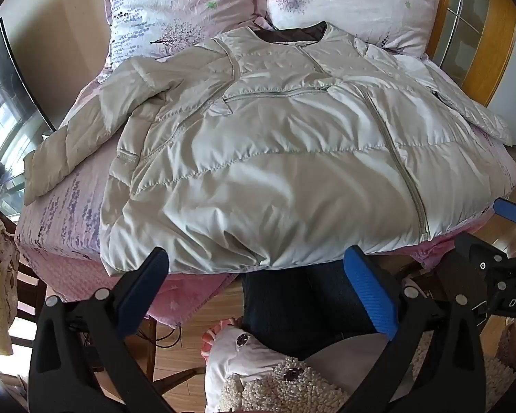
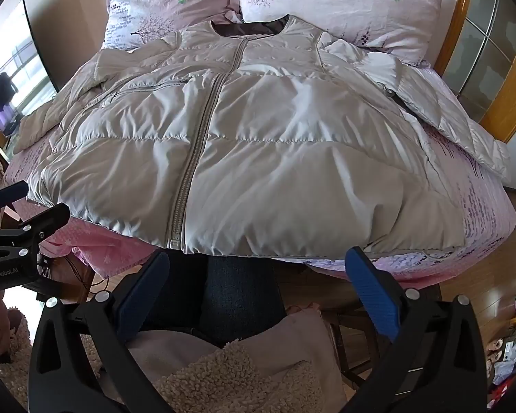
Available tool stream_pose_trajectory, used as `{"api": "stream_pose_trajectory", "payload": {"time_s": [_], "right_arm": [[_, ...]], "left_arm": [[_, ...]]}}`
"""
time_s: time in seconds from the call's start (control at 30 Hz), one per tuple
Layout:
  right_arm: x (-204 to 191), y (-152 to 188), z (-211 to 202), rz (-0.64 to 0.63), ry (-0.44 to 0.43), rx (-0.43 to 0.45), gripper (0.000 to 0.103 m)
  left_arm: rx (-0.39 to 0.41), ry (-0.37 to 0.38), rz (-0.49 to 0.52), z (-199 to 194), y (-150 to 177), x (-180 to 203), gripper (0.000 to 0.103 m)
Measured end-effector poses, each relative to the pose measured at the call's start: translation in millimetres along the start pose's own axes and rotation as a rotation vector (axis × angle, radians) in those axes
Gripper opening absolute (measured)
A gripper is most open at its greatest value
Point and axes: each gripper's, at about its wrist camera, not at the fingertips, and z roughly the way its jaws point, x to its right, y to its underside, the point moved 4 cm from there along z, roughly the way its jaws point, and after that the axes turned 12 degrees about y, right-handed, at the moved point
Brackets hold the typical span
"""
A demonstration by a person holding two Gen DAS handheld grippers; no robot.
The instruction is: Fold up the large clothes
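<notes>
Blue-padded, the left gripper (image 1: 258, 275) and right gripper (image 2: 258, 275) gape wide and empty just short of the hem of a beige quilted jacket (image 2: 258, 144), lying zipped, front up, sleeves spread, on the pink bedcover (image 2: 481, 227).

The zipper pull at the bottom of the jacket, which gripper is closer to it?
Right. The right gripper hangs open just below the zipper pull, slightly to its right. The left gripper is open farther left along the hem of the jacket.
</notes>
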Motion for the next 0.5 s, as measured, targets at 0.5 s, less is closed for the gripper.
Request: {"api": "stream_pose_trajectory", "payload": {"time_s": [0.5], "right_arm": [[0.6,0.9,0.2,0.002,-0.002,-0.002,0.102]], "left_arm": [[-0.004,-0.001,-0.001,0.3,0.1,-0.1,0.101]]}}
